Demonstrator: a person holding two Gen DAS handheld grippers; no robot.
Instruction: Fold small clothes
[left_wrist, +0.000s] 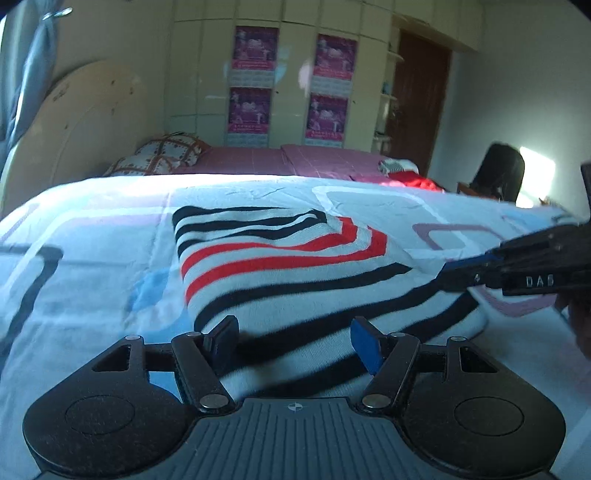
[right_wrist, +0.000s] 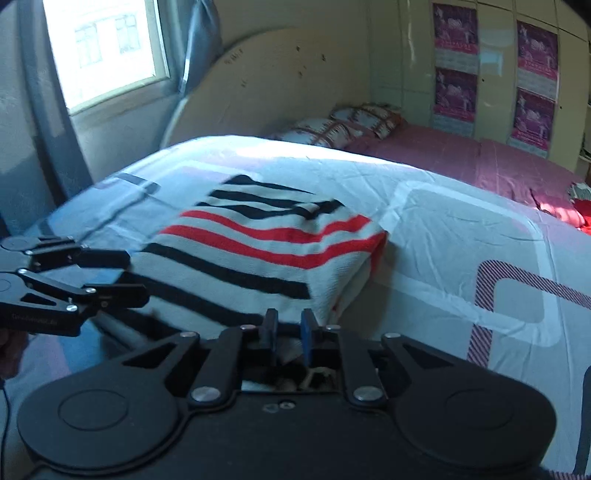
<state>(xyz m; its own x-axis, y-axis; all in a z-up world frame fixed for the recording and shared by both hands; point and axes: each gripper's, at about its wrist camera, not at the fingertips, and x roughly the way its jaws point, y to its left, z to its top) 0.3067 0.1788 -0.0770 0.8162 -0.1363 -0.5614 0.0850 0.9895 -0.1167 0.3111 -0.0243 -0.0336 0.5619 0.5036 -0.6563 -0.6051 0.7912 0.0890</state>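
A white knitted garment with black and red stripes lies partly folded on the patterned bedsheet; it also shows in the right wrist view. My left gripper is open, its fingers straddling the garment's near edge; it shows from the side in the right wrist view. My right gripper has its jaws close together on the garment's near right edge, with white cloth between the pads. In the left wrist view the right gripper touches the garment's right edge.
A pink mattress with checked pillows lies behind the sheet. A red cloth pile sits at its far end. A curved headboard, window and poster-covered wardrobe stand behind.
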